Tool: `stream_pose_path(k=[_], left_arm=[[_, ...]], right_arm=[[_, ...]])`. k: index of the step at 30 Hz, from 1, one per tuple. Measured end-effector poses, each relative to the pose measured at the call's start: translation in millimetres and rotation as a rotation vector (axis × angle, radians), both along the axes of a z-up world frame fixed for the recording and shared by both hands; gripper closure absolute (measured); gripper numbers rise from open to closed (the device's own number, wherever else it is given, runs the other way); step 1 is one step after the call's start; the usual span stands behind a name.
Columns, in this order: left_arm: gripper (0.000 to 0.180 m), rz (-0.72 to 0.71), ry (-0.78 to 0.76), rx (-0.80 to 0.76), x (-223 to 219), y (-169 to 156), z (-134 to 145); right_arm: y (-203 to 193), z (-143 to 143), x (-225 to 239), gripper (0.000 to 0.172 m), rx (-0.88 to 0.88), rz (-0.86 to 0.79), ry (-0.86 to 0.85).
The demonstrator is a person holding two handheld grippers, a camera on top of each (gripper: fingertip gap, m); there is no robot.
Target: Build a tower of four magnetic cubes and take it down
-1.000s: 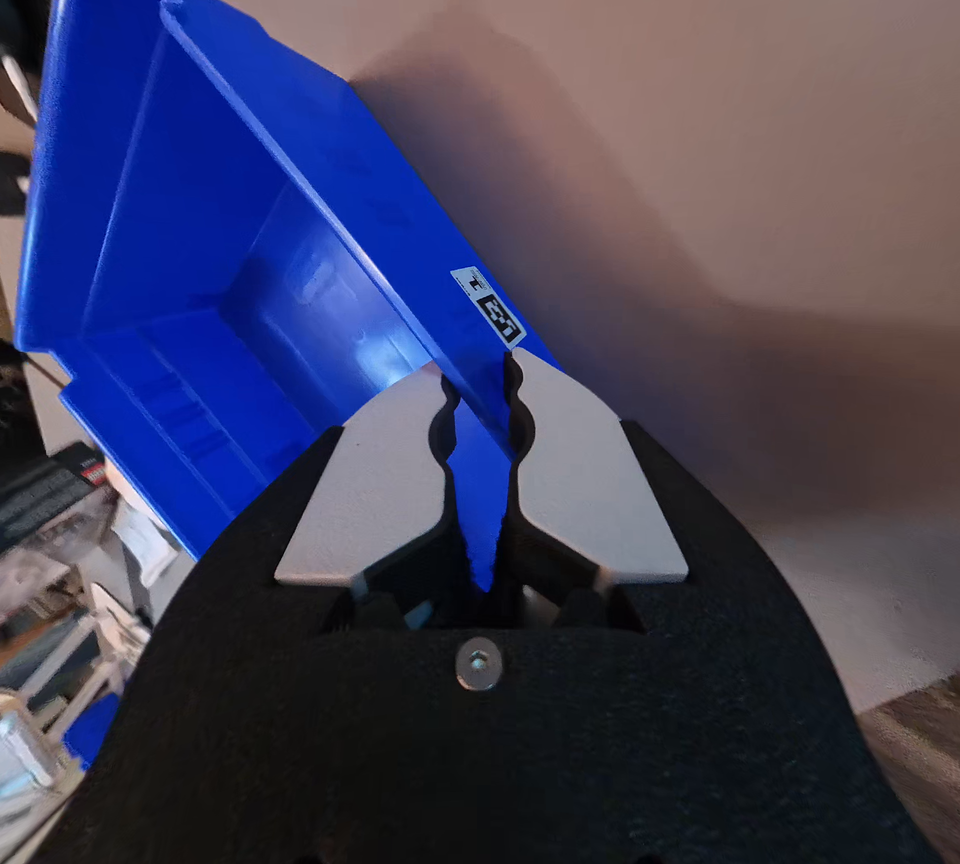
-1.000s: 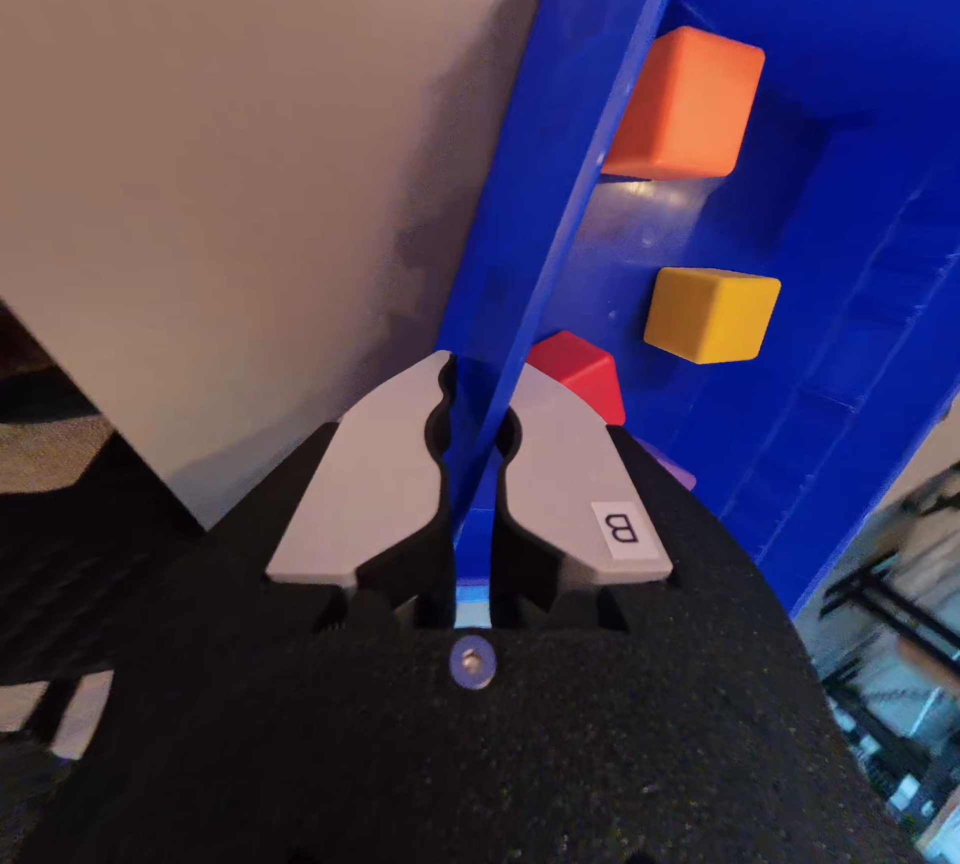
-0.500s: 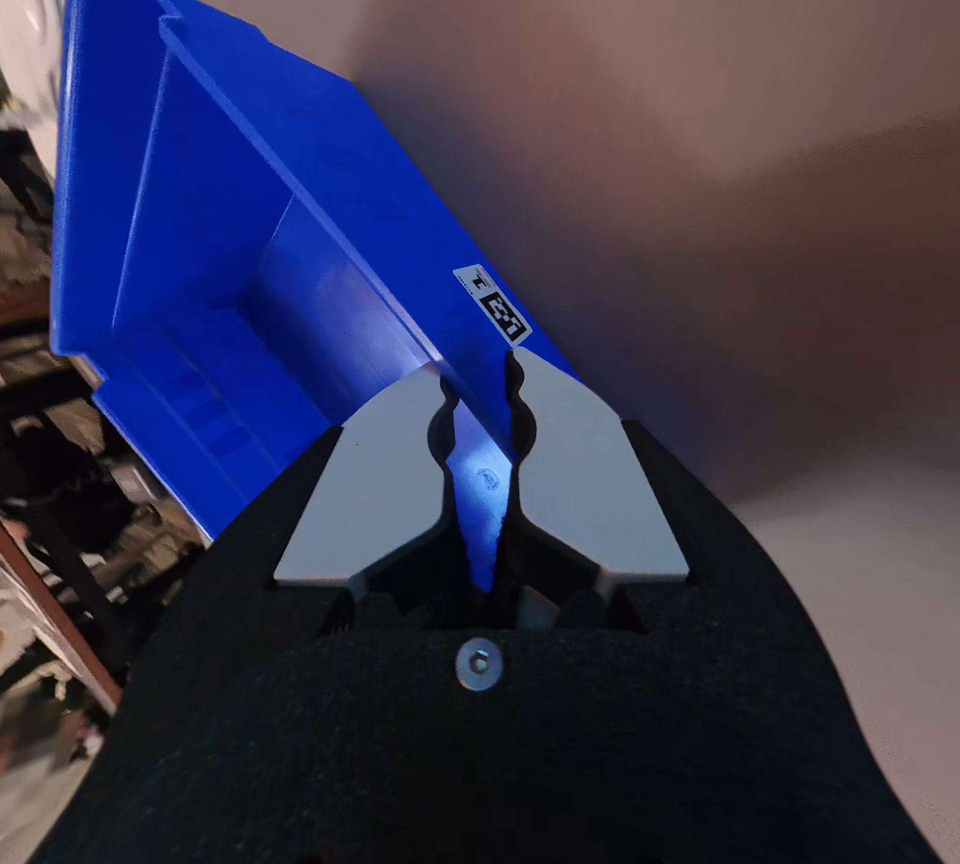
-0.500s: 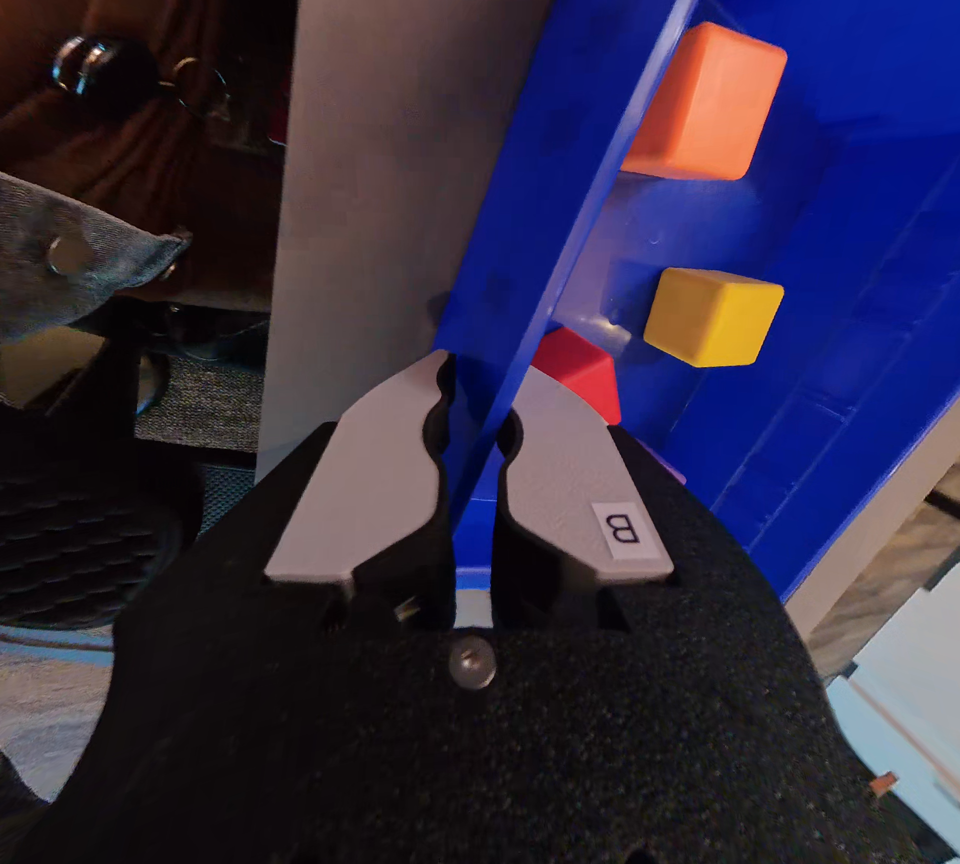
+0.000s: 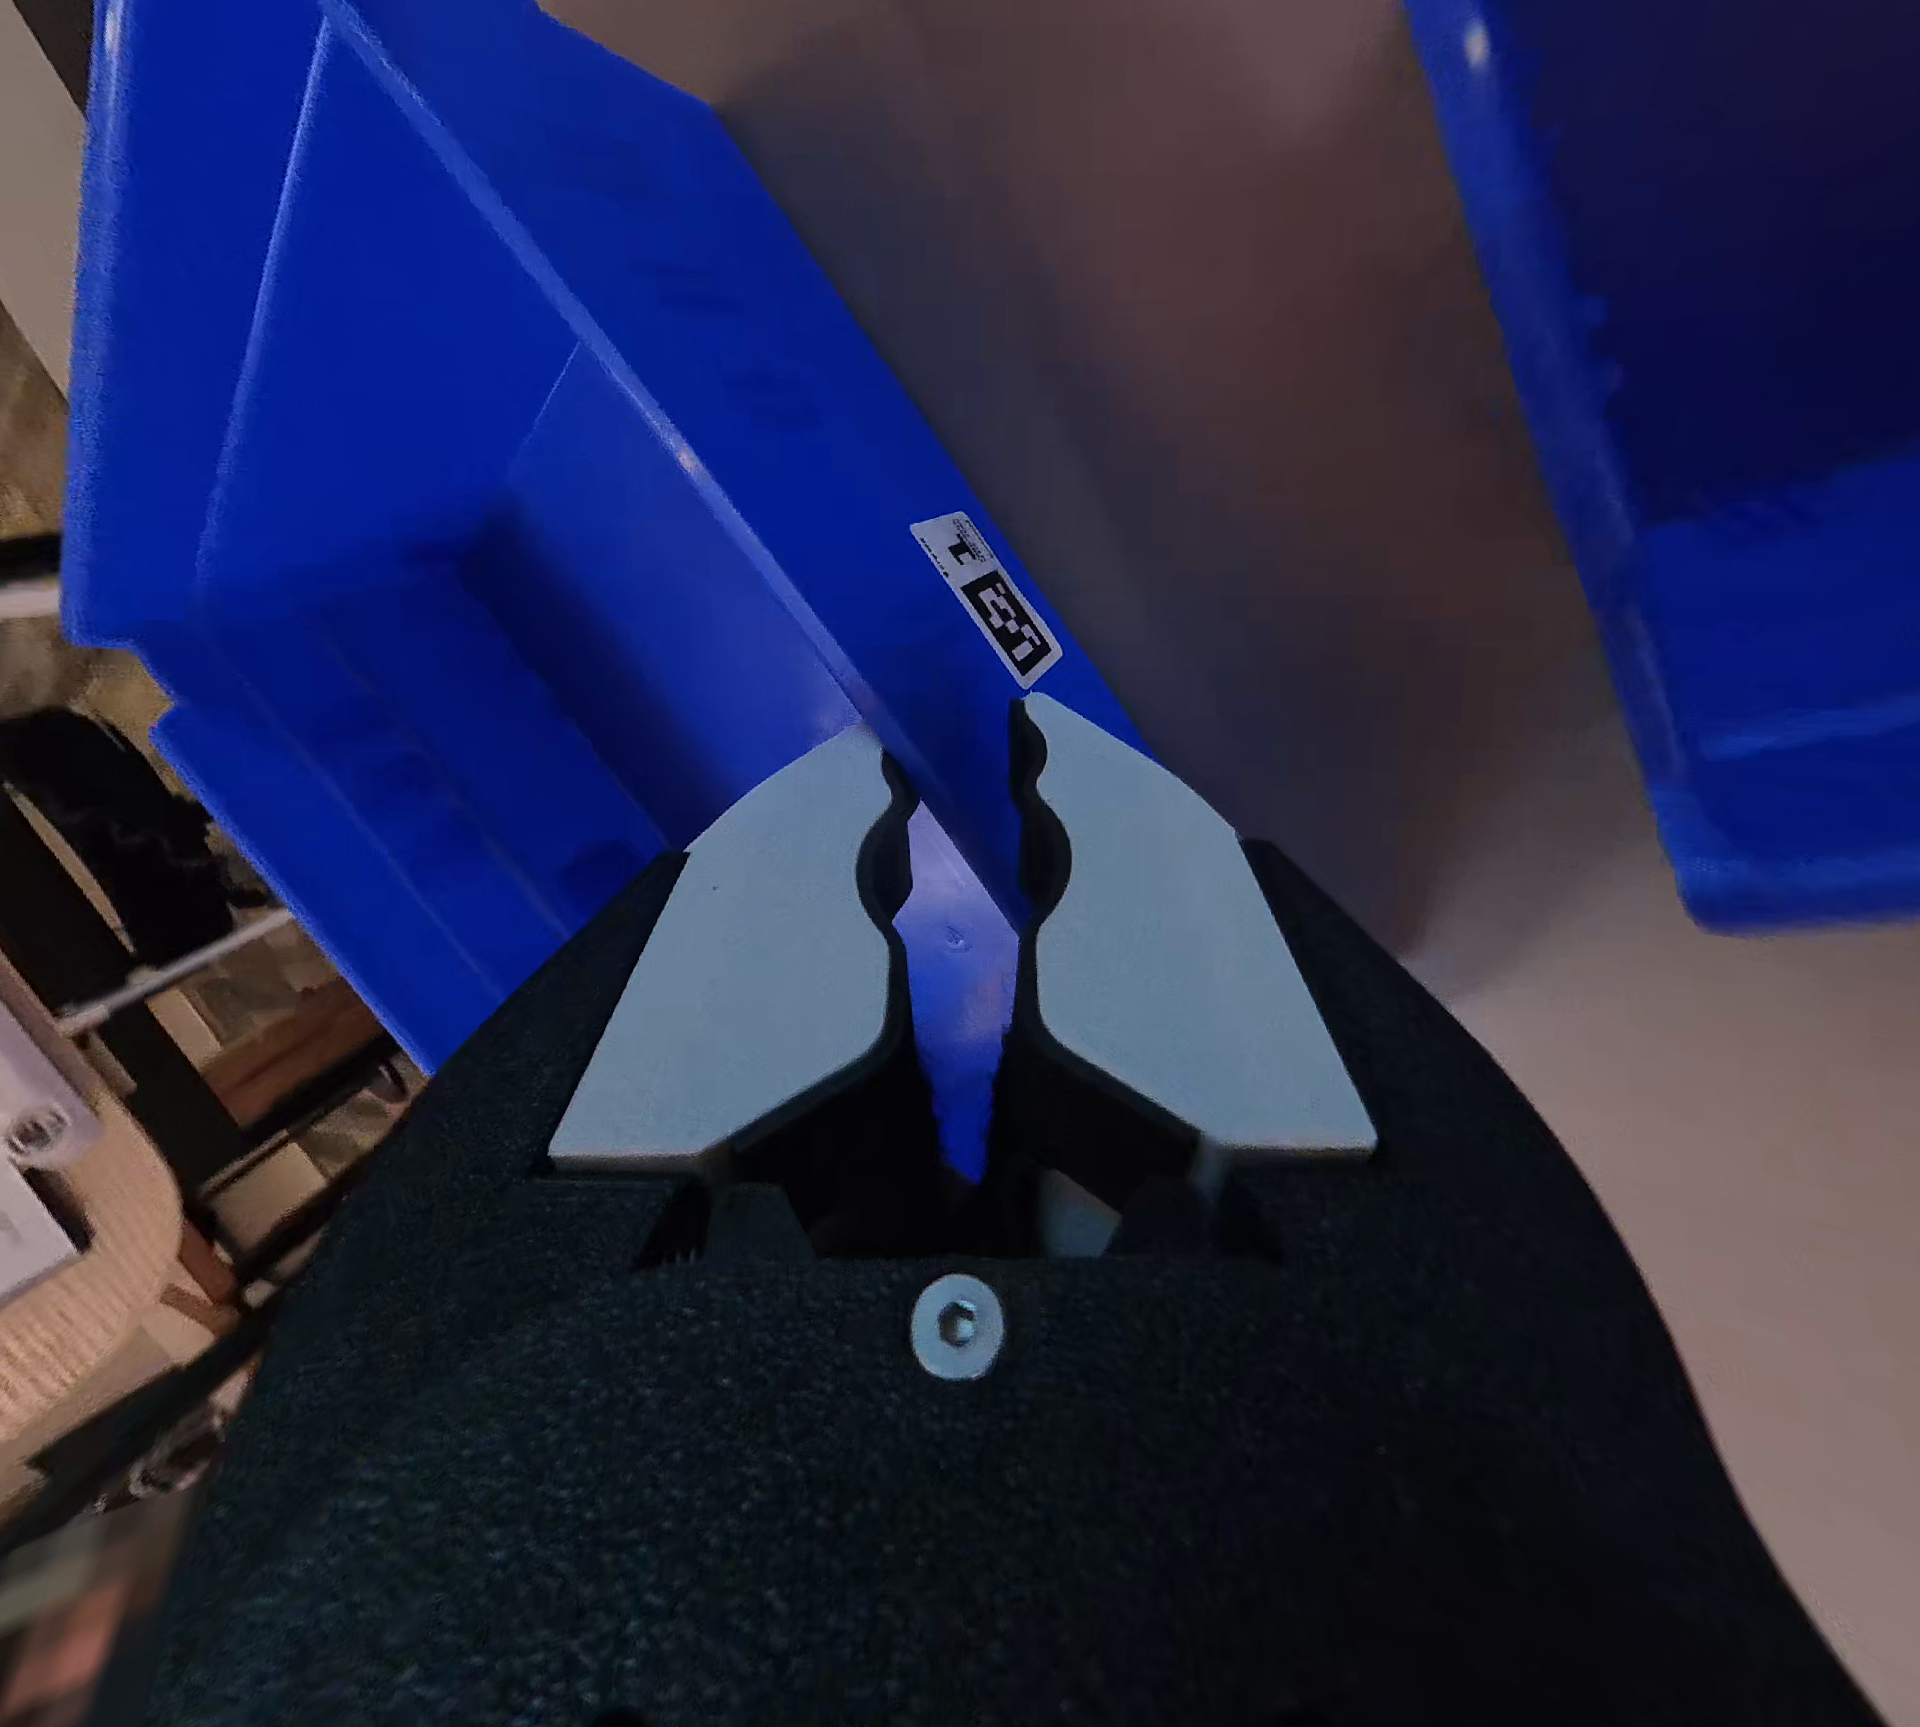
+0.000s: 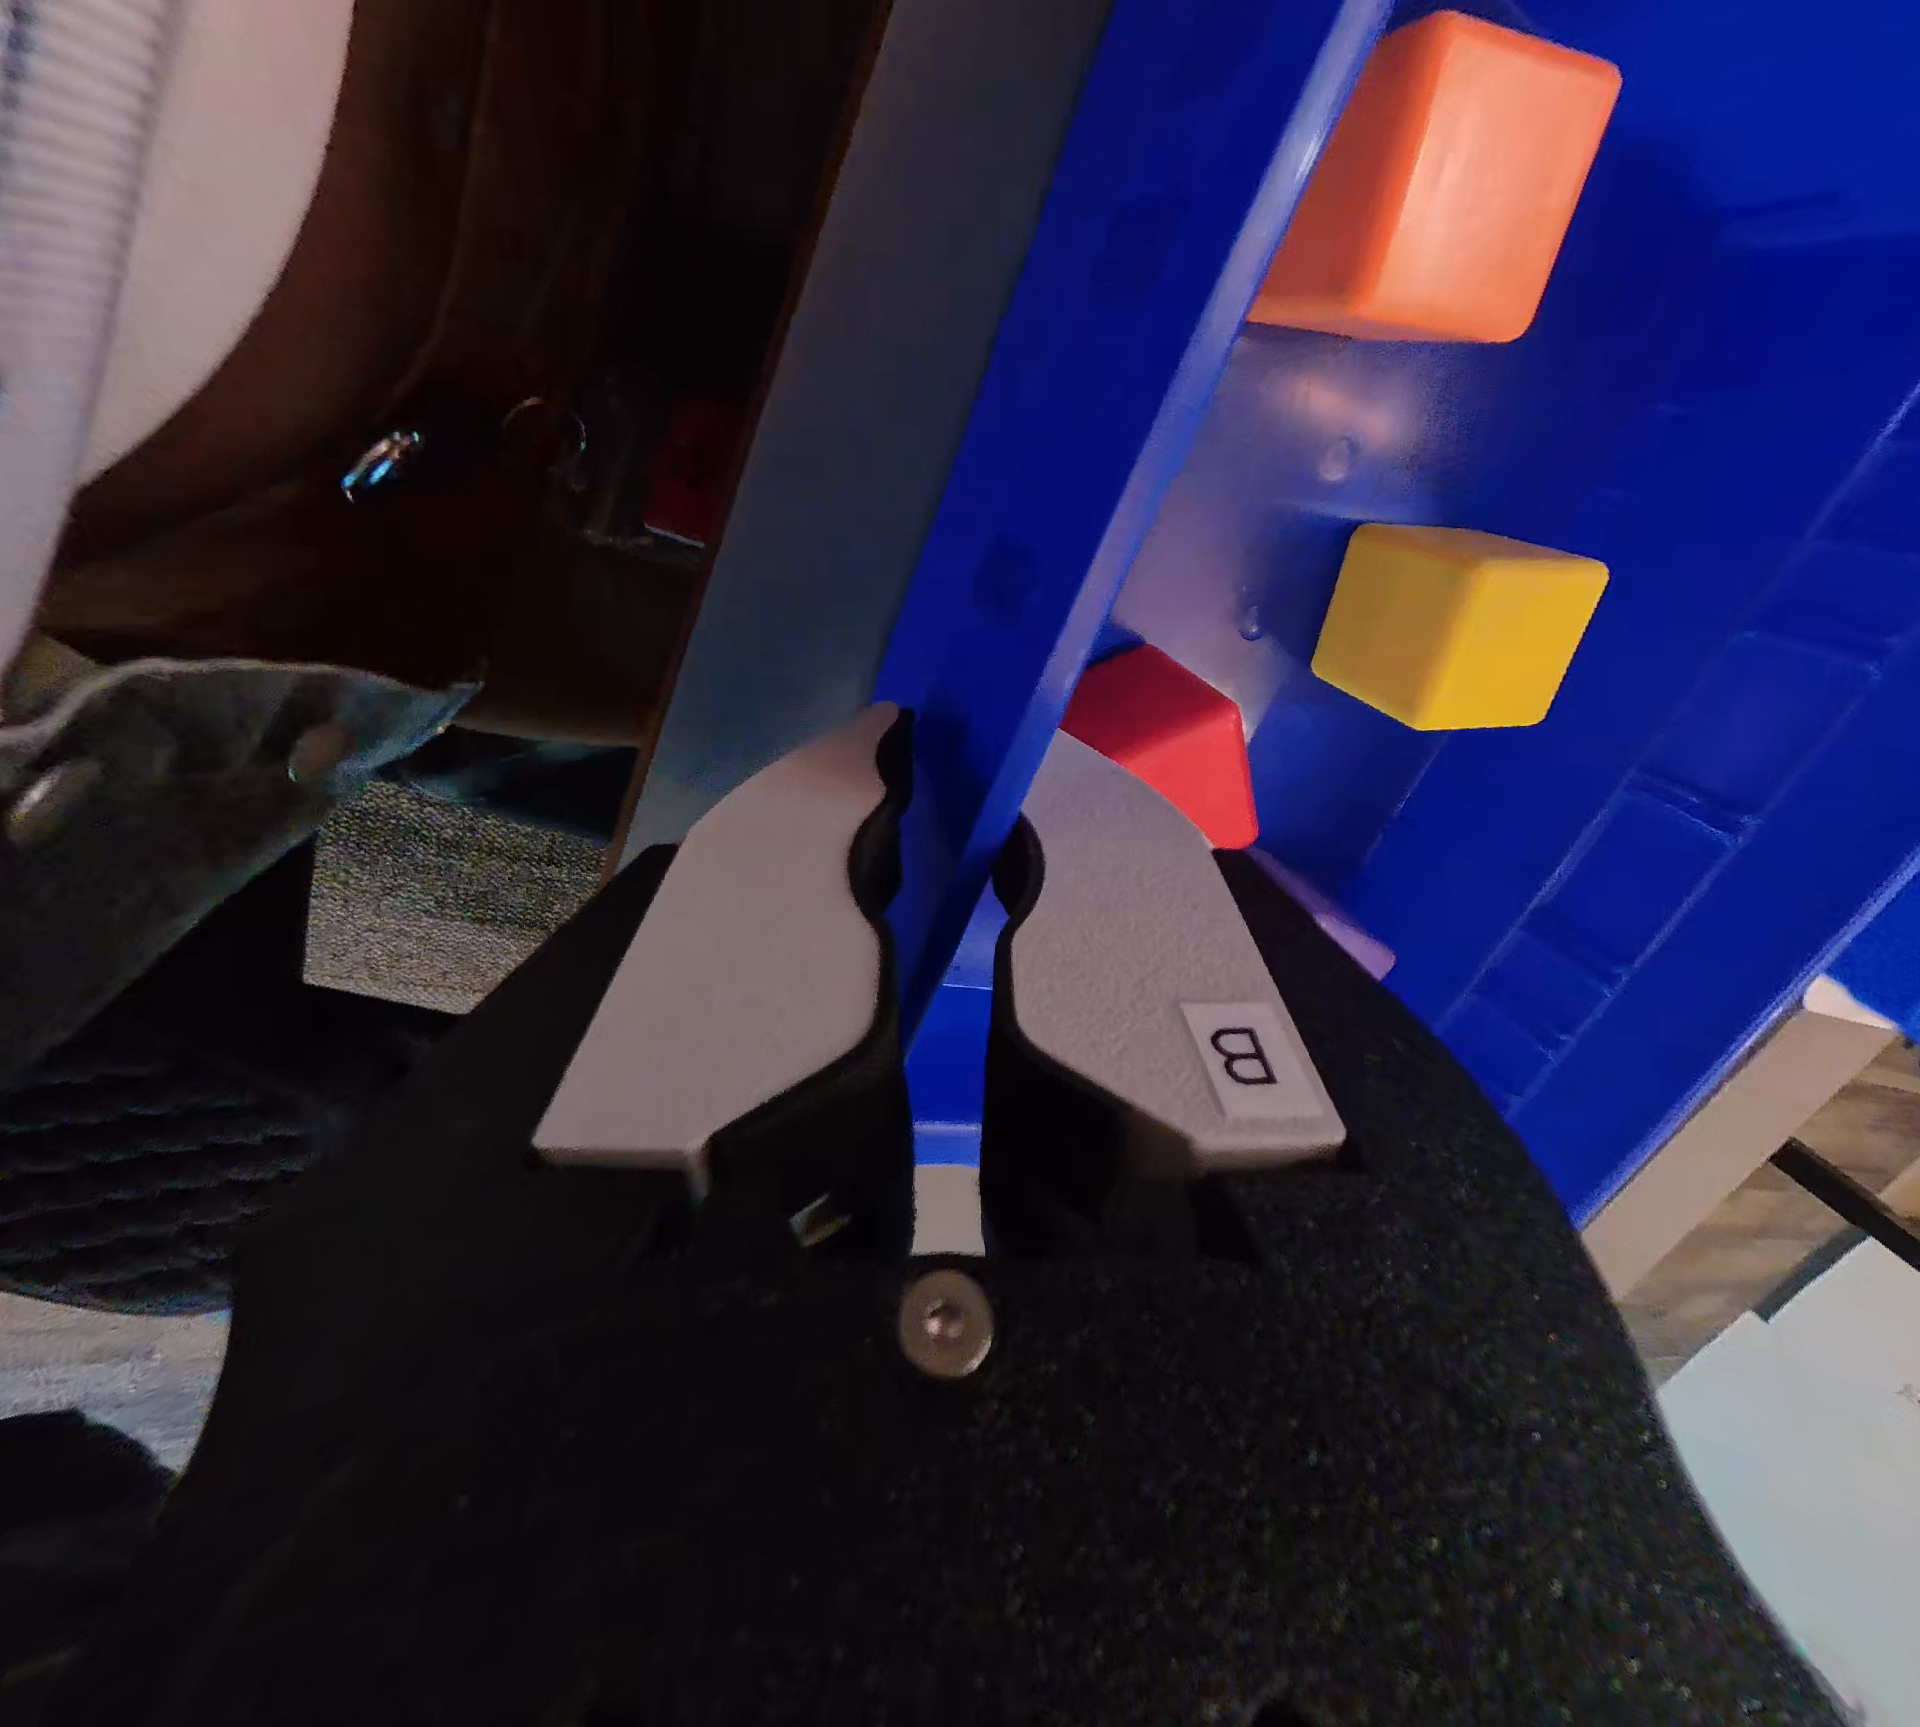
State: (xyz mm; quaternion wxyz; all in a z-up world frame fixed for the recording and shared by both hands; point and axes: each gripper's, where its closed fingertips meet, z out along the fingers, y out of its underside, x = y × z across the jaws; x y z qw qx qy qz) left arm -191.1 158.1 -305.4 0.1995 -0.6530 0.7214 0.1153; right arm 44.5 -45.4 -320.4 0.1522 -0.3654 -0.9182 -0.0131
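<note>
Item: two blue bins. Left gripper [image 5: 961, 747] jaws clamped an empty bin's [image 5: 416, 451] wall; right gripper [image 6: 951, 778] jaws clamped another bin's [image 6: 1132, 389] wall holding loose cubes at frame right: orange cube [image 6: 1439, 186], yellow cube [image 6: 1455, 628], red cube [image 6: 1164, 737]. Risk: tilt could spill cubes; thin walls might slip.

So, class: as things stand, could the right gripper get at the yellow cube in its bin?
Probably not yet. The right gripper is shut on the wall of the blue bin that holds the yellow cube. It would have to let go first; nothing lies over the cube.
</note>
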Motion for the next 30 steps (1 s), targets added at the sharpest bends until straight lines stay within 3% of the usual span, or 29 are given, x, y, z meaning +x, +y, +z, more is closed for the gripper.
stream_pose_path(k=[8,11,12,15,16,19,22,25,27,30], left_arm=[[0.166,-0.094,-0.012,0.003,38.3,21.0,-0.4],[0.164,-0.077,-0.010,0.010,45.4,25.0,0.1],[0.159,-0.065,-0.002,0.040,45.9,28.1,2.2],[0.108,-0.013,-0.014,0.086,42.6,30.0,12.5],[0.100,0.027,-0.059,0.073,42.3,27.5,18.2],[0.098,0.068,-0.226,0.107,42.9,16.0,51.5],[0.097,0.119,-0.492,0.071,52.0,-22.3,97.3],[0.095,0.189,-0.680,-0.071,61.1,-87.7,128.4],[0.088,0.248,-0.647,-0.090,58.6,-128.3,128.3],[0.083,0.358,-0.506,-0.135,58.4,-185.5,103.0]], right_arm=[[-14.2,0.1,-27.0,0.160,-0.023,-0.046,-0.001],[-14.6,0.5,-38.1,0.143,-0.032,-0.049,0.020],[-15.2,1.8,-41.6,0.137,-0.043,-0.045,0.041],[-22.0,16.7,-46.1,0.119,-0.189,-0.050,0.117],[-24.1,26.2,-46.2,0.110,-0.267,-0.049,0.154],[-11.3,65.6,-44.3,0.109,-0.479,-0.077,0.316],[46.0,99.6,-37.3,0.113,-0.513,-0.169,0.502],[125.3,108.5,-27.2,0.118,-0.454,-0.315,0.549],[170.8,103.8,-27.1,0.118,-0.417,-0.371,0.532],[218.7,89.9,-40.5,0.126,-0.414,-0.430,0.503]])
